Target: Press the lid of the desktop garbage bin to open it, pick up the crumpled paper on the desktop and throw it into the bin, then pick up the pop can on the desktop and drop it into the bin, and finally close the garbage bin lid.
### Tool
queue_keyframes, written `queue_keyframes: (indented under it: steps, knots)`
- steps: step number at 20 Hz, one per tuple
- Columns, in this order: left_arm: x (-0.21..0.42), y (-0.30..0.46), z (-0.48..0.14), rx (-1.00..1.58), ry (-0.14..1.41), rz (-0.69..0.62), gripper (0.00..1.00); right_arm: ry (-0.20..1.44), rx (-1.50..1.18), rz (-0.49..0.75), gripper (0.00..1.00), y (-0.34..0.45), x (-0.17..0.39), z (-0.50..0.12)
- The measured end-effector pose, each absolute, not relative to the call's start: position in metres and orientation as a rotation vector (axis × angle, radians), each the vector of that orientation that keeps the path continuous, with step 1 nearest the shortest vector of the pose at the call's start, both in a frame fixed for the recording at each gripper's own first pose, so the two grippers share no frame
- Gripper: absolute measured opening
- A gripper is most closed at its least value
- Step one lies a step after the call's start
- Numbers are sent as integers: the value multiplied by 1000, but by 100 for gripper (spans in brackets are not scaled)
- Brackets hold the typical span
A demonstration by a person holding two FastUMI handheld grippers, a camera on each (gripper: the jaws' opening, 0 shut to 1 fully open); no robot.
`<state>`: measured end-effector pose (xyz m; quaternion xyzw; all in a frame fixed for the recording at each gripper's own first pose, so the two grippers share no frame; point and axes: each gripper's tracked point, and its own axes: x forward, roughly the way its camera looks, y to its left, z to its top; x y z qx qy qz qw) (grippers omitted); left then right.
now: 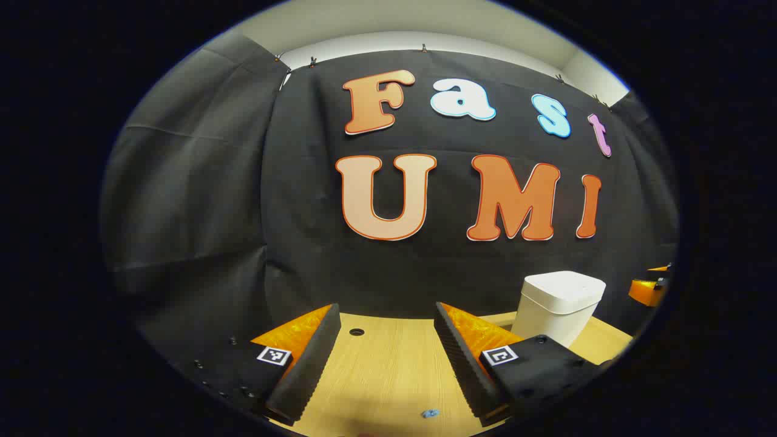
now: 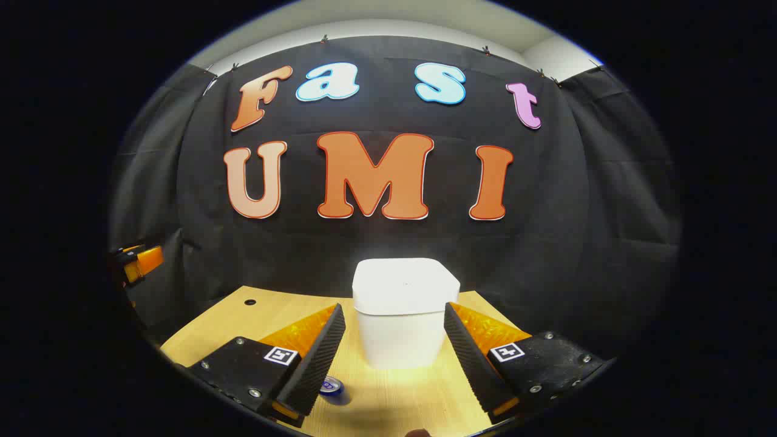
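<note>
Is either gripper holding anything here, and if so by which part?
Nothing is held. The left gripper and right gripper are both open with bare gaps; the bin stands closed on the table.

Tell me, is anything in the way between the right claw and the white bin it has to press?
Nothing visible blocks it. The right claw is open and faces the white square plastic bin, lid shut, across bare wooden desktop. A blue pop can sits low beside its left finger, off that path.
</note>
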<state>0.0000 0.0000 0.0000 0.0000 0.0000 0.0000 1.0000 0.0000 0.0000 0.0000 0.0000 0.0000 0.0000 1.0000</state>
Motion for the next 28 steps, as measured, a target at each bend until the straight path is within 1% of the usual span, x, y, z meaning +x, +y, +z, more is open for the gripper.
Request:
queue_keyframes:
  steps: [4, 5, 6, 7, 12, 13, 14, 16, 21, 25, 28]
  knots:
    - [9, -17, -3, 1, 3, 12, 99, 14, 4, 40, 99, -4, 18, -3]
    - [10, -18, -2, 4, 4, 15, 96, 17, 5, 42, 99, -7, 20, -3]
    - [12, -19, -1, 12, 3, 15, 99, 17, 9, 41, 99, -9, 22, -4]
    - [14, -20, 0, 23, 4, 16, 99, 15, 15, 41, 99, -11, 25, -1]
    - [28, -21, 7, 35, -3, -13, 99, 43, 22, 11, 99, -18, 30, -9]
    - [31, -20, 10, 41, -12, -17, 96, 51, 27, 7, 99, -19, 28, -11]
    - [33, -19, 13, 44, -18, -19, 99, 54, 40, 3, 99, -20, 27, -12]
    - [37, -20, 12, 44, -15, -27, 99, 51, 57, 14, 99, -18, 27, -10]
    - [39, -11, 6, 41, -4, -26, 99, 56, -6, -32, 99, -30, 27, -9]
    - [39, -5, 7, 41, -9, -26, 99, 46, -3, -36, 99, -29, 31, -5]
    - [40, -1, 6, 47, -9, -19, 99, 72, 10, -29, 99, -28, 32, -9]
